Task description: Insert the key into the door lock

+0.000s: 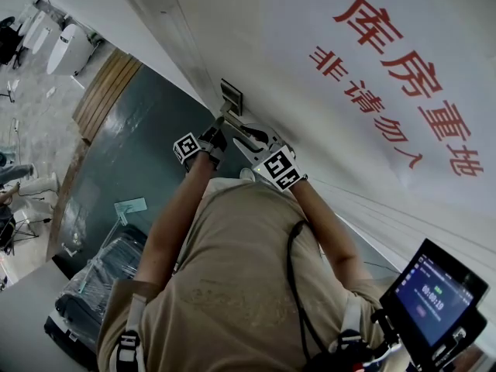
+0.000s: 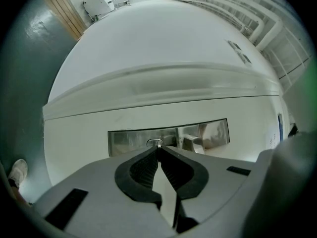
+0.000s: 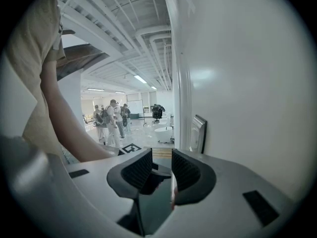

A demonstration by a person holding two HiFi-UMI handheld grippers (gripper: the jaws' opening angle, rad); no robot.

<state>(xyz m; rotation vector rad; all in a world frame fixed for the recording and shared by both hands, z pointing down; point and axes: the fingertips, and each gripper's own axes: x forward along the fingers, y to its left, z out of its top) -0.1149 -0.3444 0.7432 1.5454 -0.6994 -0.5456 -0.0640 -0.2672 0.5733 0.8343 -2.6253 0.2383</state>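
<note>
Key (image 2: 158, 144), thin silvery sliver, seemingly pinched by left fingers (image 2: 142, 170) at lock plate (image 2: 128, 142); right fingers (image 3: 136, 170) apart.

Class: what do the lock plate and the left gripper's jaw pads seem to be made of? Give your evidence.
The lock plate: probably polished metal, silvery and mirroring its surroundings. The pads, closed on what looks like the key: likely matte black rubber or plastic, finely ribbed, no shine.

Left tongs (image 2: 158, 149) pressed together — tips at steel lock plate (image 2: 128, 142).
</note>
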